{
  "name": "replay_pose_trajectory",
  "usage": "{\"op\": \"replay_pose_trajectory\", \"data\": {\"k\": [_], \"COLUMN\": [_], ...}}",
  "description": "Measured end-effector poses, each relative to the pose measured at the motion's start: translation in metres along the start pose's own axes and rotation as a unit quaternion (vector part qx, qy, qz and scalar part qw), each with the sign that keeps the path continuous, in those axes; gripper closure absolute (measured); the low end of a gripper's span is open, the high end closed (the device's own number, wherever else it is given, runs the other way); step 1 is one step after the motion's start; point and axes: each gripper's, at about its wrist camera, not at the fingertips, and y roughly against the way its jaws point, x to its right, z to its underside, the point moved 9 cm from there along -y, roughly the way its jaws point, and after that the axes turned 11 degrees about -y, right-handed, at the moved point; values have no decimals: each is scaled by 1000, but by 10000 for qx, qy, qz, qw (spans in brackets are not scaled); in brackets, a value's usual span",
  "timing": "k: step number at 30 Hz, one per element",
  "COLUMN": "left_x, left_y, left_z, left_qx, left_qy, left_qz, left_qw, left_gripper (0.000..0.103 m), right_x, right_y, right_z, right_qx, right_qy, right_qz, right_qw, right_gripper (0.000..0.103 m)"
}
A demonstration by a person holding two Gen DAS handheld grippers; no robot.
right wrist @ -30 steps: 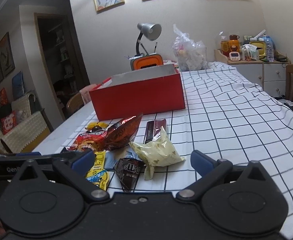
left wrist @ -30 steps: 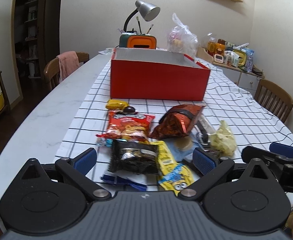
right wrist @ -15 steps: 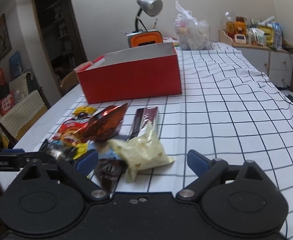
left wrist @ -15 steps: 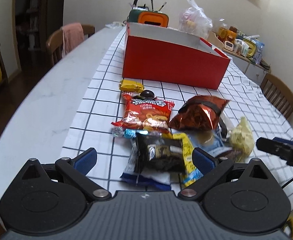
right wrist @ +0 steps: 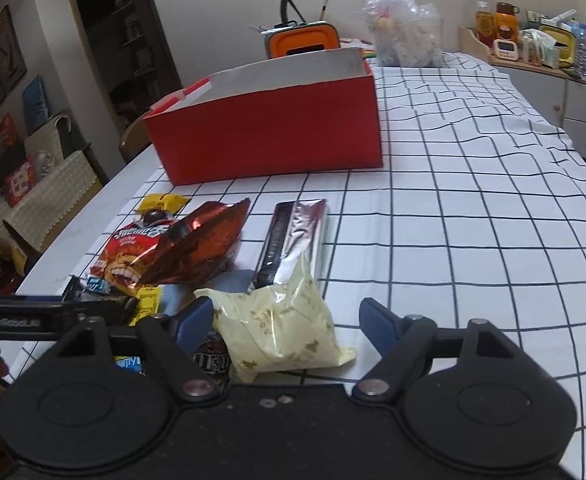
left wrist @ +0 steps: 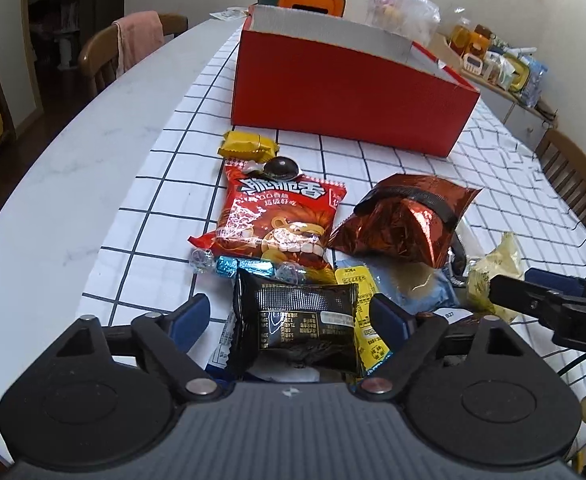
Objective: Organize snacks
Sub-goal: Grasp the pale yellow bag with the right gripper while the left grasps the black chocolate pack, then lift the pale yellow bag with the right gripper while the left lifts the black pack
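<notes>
**Mia:** Where did the snacks lie?

**Tom:** They lay in a heap on the white cloth with dark squares (right wrist: 473,216). The big red cardboard box (left wrist: 345,100) stood past the heap, well apart from it. Nothing could be seen inside it.

**Mia:** What was the left gripper (left wrist: 291,316) near?

**Tom:** The shiny black snack packet (left wrist: 297,324) lay right between its two blue pads. The packet's long side ran across, from one pad to the other. It sat on top of a yellow packet (left wrist: 367,312).

**Mia:** Did the pads squeeze it?

**Tom:** Not yet. The jaws were closing, but a gap showed on the left. On the right the pad was very near the packet. It was hard to tell if it touched.

**Mia:** And the right gripper (right wrist: 287,322)?

**Tom:** The puffy pale yellow bag with gold stars (right wrist: 279,330) lay between its pads. The bag's long side pointed away from the gripper, toward the silver and brown bar (right wrist: 297,236) behind it. Those jaws were closing too. The left pad was just beside the bag. The right pad was apart from it.

**Mia:** Which hand was nearer each one?

**Tom:** The left one was nearer the black packet. The right one was nearer the pale bag. Each probably only had to shut and lift.
</notes>
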Motion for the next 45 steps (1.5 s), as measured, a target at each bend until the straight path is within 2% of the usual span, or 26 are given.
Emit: {"op": "replay_pose_trajectory", "data": {"k": [3, 6, 10, 15, 23, 25, 26, 28, 42, 45], "left_x": [2, 1, 0, -3, -7, -7, -7, -8, -8, -8], "left_y": [-3, -4, -3, -3, 1, 3, 4, 6, 9, 9], "left_z": [2, 2, 3, 2, 4, 4, 4, 4, 4, 4], "left_qx": [-60, -55, -32, -2, 55, 68, 75, 82, 132, 132], "left_qy": [-47, -52, -3, 45, 236, 267, 280, 312, 332, 320], "left_qz": [1, -35, -28, -27, 115, 140, 144, 162, 198, 207], "left_qw": [10000, 10000, 10000, 10000, 9996, 9995, 9995, 9993, 9992, 9992], "left_gripper": [29, 33, 42, 47, 55, 56, 57, 58, 59, 59], "right_x": [0, 1, -2, -2, 3, 3, 3, 3, 0, 1], "right_y": [-1, -2, -2, 1, 9, 10, 12, 15, 22, 22], "right_z": [-1, -1, -1, -1, -1, -2, -3, -6, -3, 0], "right_qx": [-9, -41, -60, 24, 152, 169, 199, 291, 126, 73], "right_qy": [-8, -78, -111, -150, -335, -381, -389, -409, -307, -122], "right_qz": [-35, -110, -221, -236, -385, -411, -434, -436, -533, -420], "right_qw": [10000, 9999, 9997, 9996, 9986, 9983, 9981, 9978, 9980, 9990], "right_gripper": [24, 30, 41, 50, 70, 73, 83, 88, 87, 87]}}
